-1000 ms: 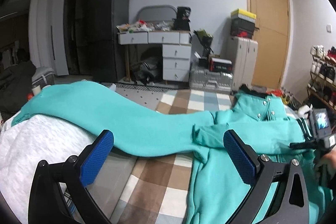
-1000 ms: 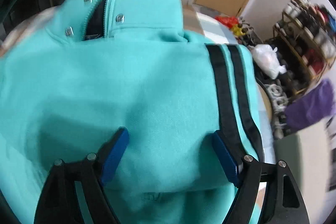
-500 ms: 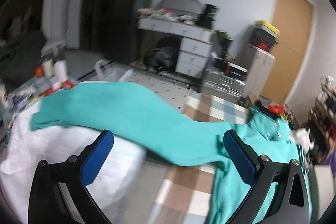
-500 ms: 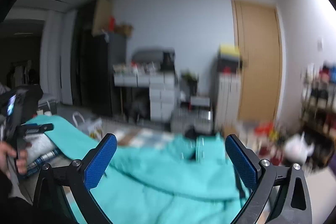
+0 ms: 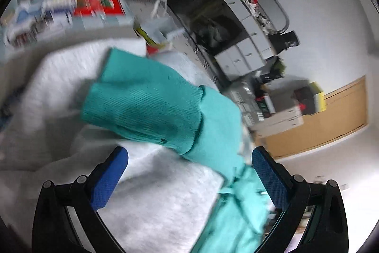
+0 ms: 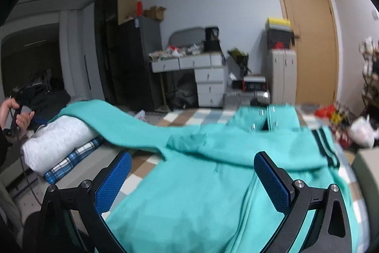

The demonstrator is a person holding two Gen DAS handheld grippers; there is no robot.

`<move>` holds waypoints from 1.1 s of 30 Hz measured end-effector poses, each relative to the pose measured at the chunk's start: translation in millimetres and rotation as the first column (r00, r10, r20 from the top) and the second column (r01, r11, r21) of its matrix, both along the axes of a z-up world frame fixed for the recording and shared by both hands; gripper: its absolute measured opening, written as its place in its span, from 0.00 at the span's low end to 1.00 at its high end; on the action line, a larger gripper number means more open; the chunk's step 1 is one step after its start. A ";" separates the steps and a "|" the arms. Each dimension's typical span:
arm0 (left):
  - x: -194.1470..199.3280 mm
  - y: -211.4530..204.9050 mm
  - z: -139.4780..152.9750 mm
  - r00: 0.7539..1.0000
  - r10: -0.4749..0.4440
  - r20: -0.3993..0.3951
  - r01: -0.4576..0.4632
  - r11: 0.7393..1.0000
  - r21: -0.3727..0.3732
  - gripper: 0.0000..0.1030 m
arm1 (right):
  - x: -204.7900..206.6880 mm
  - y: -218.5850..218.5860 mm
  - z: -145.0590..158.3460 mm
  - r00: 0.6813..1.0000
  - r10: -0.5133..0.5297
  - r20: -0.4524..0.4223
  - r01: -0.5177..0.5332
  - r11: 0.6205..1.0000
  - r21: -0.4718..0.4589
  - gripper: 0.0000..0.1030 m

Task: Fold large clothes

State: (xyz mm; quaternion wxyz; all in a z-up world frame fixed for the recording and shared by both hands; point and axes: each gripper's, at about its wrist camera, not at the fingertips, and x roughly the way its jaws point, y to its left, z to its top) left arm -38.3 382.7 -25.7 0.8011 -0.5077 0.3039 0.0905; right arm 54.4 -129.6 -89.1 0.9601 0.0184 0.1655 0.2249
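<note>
A teal jacket (image 6: 203,184) lies front-up on a checkered bed (image 6: 187,116), collar with snaps at the far end. Its left sleeve (image 6: 123,125) stretches out over a white pillow (image 6: 59,139). In the left wrist view the ribbed cuff (image 5: 144,103) of that sleeve lies on the white pillow (image 5: 161,200), just ahead of my open, empty left gripper (image 5: 189,177). My right gripper (image 6: 191,179) is open and empty above the jacket's body. The left gripper's handle (image 6: 14,110) shows in a hand at far left.
A blue plaid cushion (image 6: 68,163) lies under the pillow. A cluttered bedside surface (image 5: 59,4) stands beyond the pillow. A white desk with drawers (image 6: 194,72), dark wardrobe (image 6: 128,63), wooden door (image 6: 310,39) and shoe rack (image 6: 369,77) line the room.
My left gripper swung left and tilted down onto the sleeve cuff over the pillow. My right gripper lifted off the jacket, pulled back and now looks level across the bed.
</note>
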 end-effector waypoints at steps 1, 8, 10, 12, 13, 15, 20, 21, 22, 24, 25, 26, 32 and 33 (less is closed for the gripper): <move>4.0 1.5 -2.6 1.000 -0.017 0.012 0.017 0.999 -0.033 0.99 | 4.3 -0.4 -1.7 1.000 0.015 -0.022 -0.014 1.000 0.014 1.00; 31.9 17.1 -18.3 0.997 -0.031 0.075 0.044 0.985 -0.169 0.99 | -0.6 -12.6 1.4 0.999 0.009 -0.045 -0.005 0.996 0.087 1.00; 33.8 18.7 -16.2 0.996 0.003 0.090 0.013 0.984 -0.179 0.99 | 2.1 -15.7 0.3 0.998 0.008 -0.054 -0.003 0.995 0.104 1.00; 35.5 20.6 -11.2 0.995 0.025 0.093 -0.010 0.988 -0.154 0.95 | 4.6 -17.1 -1.8 0.998 0.002 -0.065 0.005 0.994 0.112 1.00; 38.2 19.8 -7.5 0.996 0.032 0.082 -0.022 0.993 -0.120 0.87 | 5.5 -17.9 -2.2 0.998 -0.001 -0.069 0.009 0.993 0.117 1.00; 38.8 22.6 -5.2 0.997 0.047 0.069 -0.043 0.997 -0.069 0.68 | 7.0 -18.8 -2.5 0.997 0.000 -0.076 0.010 0.992 0.124 1.00; 36.4 27.5 -8.6 0.998 0.059 0.038 -0.061 0.997 0.053 0.16 | 6.9 -19.3 -3.5 0.997 0.003 -0.083 0.008 0.991 0.133 1.00; 34.6 29.2 -9.9 0.997 0.061 0.037 -0.064 0.996 0.069 0.13 | 6.3 -19.0 -3.7 0.997 0.003 -0.082 0.008 0.991 0.132 1.00; 34.5 30.1 -10.2 0.997 0.064 0.037 -0.067 0.994 0.082 0.11 | 5.8 -18.8 -3.6 0.997 0.003 -0.079 0.007 0.992 0.129 1.00; 31.0 30.8 -6.5 0.997 0.062 0.041 -0.066 0.990 0.124 0.10 | 4.8 -18.2 -2.7 0.997 0.001 -0.077 0.009 0.992 0.124 1.00; 33.1 28.1 -0.4 0.997 0.060 0.042 -0.066 0.985 0.160 0.09 | 4.4 -18.0 -2.5 0.997 -0.001 -0.077 0.010 0.993 0.122 1.00; 34.7 25.0 7.1 0.997 0.058 0.049 -0.067 0.977 0.204 0.09 | 4.3 -17.6 -2.4 0.997 -0.002 -0.076 0.011 0.993 0.120 1.00; 52.9 -19.1 70.1 0.989 -0.051 0.138 -0.011 0.909 0.416 0.07 | 1.8 -35.8 5.8 0.997 -0.057 -0.054 0.065 0.985 0.159 1.00; 61.9 -35.6 84.4 0.985 -0.086 0.150 0.010 0.894 0.448 0.07 | 1.1 -40.4 8.0 0.996 -0.080 -0.048 0.088 0.981 0.174 1.00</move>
